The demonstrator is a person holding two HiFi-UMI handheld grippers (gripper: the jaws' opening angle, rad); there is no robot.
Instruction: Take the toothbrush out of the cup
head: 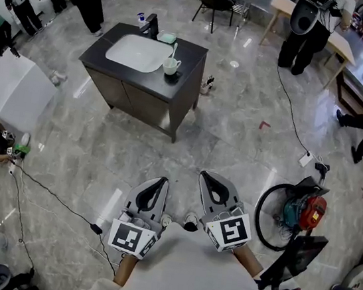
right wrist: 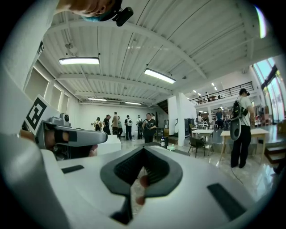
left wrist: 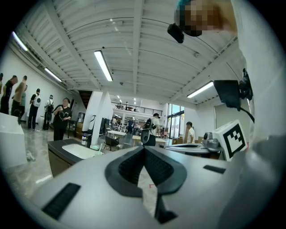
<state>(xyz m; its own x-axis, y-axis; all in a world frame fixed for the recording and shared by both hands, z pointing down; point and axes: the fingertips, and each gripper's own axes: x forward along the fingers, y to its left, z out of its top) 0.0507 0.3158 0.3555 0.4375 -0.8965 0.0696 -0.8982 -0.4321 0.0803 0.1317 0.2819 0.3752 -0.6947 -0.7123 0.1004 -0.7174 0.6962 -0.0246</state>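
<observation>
Grey marble-look floor point(head: 236, 135), glossy, lots of glare. Ahead of me there's a dark cabinet point(head: 133, 104) with a white basin point(head: 137, 53) set in the top. Past it are a black chair point(head: 215, 0) and a wooden table point(head: 345, 45). White box point(head: 15, 87) off to my left. Black cables point(head: 291, 119) cross the floor, one running to a power strip point(head: 308, 159). Ceiling point(left wrist: 134, 40) is white and ribbed, tube lights point(left wrist: 103, 65) on. White column point(left wrist: 94, 117) behind the cabinet, mezzanine railing point(right wrist: 223, 95) at the far end, tall windows point(left wrist: 175, 120) bringing in daylight.
</observation>
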